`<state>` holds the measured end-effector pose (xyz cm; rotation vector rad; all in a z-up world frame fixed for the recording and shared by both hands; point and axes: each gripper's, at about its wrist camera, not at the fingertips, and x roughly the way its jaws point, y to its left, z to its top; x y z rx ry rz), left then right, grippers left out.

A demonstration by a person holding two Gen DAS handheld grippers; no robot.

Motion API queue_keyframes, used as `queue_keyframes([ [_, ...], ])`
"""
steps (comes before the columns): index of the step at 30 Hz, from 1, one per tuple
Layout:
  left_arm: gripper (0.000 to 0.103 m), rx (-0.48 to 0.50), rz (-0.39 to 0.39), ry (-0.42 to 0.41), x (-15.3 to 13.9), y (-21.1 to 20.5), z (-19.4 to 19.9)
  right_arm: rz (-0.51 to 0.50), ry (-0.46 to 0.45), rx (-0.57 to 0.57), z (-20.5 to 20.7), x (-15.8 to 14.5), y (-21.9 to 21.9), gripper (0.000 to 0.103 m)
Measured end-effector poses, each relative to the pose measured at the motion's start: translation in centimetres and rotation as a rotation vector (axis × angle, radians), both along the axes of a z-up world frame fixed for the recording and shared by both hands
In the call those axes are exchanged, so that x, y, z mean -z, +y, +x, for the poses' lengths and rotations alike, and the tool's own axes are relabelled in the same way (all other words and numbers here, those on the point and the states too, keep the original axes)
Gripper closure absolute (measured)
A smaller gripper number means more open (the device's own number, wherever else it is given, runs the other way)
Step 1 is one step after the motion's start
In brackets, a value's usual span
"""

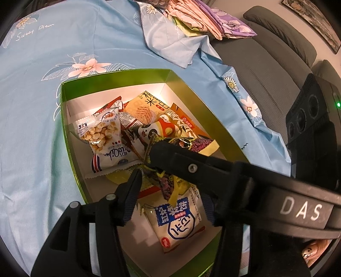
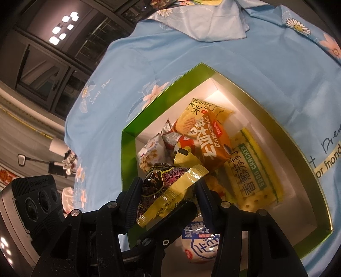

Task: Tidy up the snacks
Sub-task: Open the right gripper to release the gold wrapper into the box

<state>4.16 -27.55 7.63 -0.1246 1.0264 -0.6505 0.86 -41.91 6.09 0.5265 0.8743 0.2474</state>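
A green box (image 1: 64,102) with a white inside stands on the blue flowered cloth and holds several snack packets. It also shows in the right wrist view (image 2: 127,136). My right gripper (image 2: 168,189) is shut on a yellow and purple snack packet (image 2: 170,185) and holds it just above the box. That packet also shows in the left wrist view (image 1: 170,183), with the right gripper's arm crossing over it. My left gripper (image 1: 172,185) hovers over the near end of the box, its fingers (image 1: 132,187) spread apart. Below lies a white and blue packet (image 1: 177,221).
Inside the box are a peanut bag (image 1: 102,132), an orange packet (image 2: 211,144) and a yellow soda cracker pack (image 2: 255,172). Folded cloths (image 1: 191,19) lie at the back. A grey sofa (image 1: 266,53) stands to the right.
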Motion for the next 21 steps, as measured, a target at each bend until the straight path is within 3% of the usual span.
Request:
queue_keyframes([
  [4, 0.038, -0.007, 0.015, -0.013, -0.1, 0.0, -0.2, -0.005, 0.001, 0.011, -0.3, 0.0, -0.2, 0.051],
  [8, 0.035, -0.018, 0.029, -0.034, -0.5, 0.1, -0.6, -0.005, -0.003, 0.021, -0.5, -0.1, -0.4, 0.051],
  [13, 0.022, -0.043, 0.078, -0.087, -1.3, 0.2, -1.0, -0.008, -0.019, 0.022, -0.9, -0.6, -0.4, 0.051],
  [21, 0.01, -0.061, 0.05, -0.141, -3.6, 1.5, -2.3, -0.01, -0.08, 0.047, -2.2, -2.0, -0.8, 0.036],
])
